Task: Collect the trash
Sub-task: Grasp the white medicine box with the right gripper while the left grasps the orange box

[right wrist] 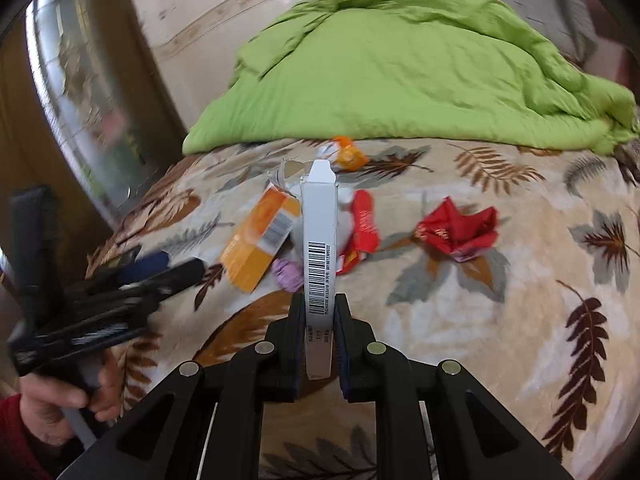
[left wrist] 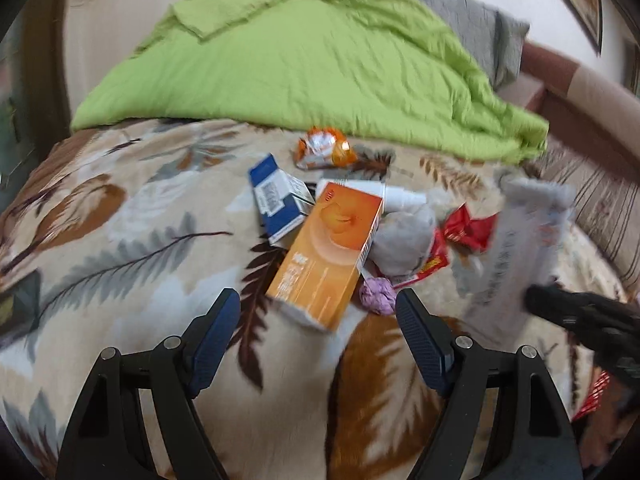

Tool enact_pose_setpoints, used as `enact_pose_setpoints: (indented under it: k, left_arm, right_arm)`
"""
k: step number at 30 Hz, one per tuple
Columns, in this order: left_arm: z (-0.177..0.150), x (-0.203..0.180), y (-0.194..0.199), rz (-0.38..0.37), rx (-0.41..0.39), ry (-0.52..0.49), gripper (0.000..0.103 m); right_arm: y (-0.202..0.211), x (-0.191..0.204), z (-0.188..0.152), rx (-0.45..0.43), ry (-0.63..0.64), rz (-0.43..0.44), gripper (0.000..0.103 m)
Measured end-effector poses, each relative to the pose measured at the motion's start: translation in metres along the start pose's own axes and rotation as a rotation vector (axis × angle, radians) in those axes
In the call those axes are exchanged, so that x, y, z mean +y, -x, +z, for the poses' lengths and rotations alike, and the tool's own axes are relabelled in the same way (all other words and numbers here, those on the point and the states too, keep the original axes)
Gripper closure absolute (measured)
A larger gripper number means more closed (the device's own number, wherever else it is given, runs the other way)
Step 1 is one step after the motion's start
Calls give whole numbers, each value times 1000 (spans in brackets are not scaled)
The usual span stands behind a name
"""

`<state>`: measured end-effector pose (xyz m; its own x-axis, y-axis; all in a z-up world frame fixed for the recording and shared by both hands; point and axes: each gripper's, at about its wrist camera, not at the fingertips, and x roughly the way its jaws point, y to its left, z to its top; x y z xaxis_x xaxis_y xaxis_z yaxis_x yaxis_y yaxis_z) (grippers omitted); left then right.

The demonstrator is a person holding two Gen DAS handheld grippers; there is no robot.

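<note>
Right wrist view: the right gripper [right wrist: 320, 312] is pinched on a flat white carton [right wrist: 319, 240] with a barcode, held on edge between the two pads so its long side runs away from the camera and its open flap end points toward the far side of the bed. Beyond the carton, on the leaf-patterned blanket [right wrist: 480, 300], lies the rest of the litter: an orange box [right wrist: 260, 240] just to the left, a small purple crumpled wad [right wrist: 288, 274] near its closer end, a red wrapper [right wrist: 362, 232] just right of the carton, and a crumpled red packet [right wrist: 456, 232] well apart to the right. An orange-and-white wrapper [right wrist: 346, 154] sits farther back, near the edge of a green quilt [right wrist: 400, 80] heaped across the far part of the bed. At the left edge a person's hand [right wrist: 60, 396] in a red sleeve holds the left gripper.

In the left wrist view the left gripper [left wrist: 318, 308] hangs spread wide above the blanket, nothing between its pads; the near end of the orange box lies in the gap ahead of them. A blue-and-white box [left wrist: 276, 200] rests against the orange box's far left side, with a grey crumpled tissue [left wrist: 404, 240] to its right. The white carton appears blurred at the right.
</note>
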<state>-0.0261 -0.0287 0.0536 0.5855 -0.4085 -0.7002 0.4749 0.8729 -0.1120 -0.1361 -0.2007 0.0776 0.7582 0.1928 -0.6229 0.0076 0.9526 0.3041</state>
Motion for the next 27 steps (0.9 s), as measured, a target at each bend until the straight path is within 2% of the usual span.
enact_pose_setpoints:
  k: [2, 4, 8, 9, 12, 14, 15, 19, 23, 27]
  left_arm:
    - [7, -4, -15, 20, 8, -20, 24]
    - [14, -8, -31, -1, 29, -35, 24]
    - [16, -11, -55, 39, 64, -48, 24]
    - [17, -8, -61, 35, 77, -29, 28]
    - [16, 0, -65, 37, 83, 6, 46]
    - [16, 4, -59, 43, 61, 27, 57]
    - [15, 5, -57, 49, 52, 35, 58]
    - [8, 3, -34, 46, 15, 48, 58]
    - [0, -2, 4, 52, -59, 62, 58]
    - [-18, -8, 42, 93, -121, 71, 58]
  right_arm:
    - [3, -9, 2, -8, -34, 11, 89]
    - [5, -14, 2, -12, -41, -3, 89]
    - [5, -17, 3, -11, -37, -5, 89]
    - [5, -18, 3, -12, -38, -5, 89]
    - [4, -21, 5, -14, -50, 11, 89]
    - [2, -19, 6, -16, -45, 11, 89]
    - [2, -18, 6, -18, -44, 13, 89]
    - [4, -11, 7, -36, -22, 11, 89]
    - [11, -6, 5, -56, -13, 16, 89]
    - [24, -1, 2, -96, -10, 22, 89]
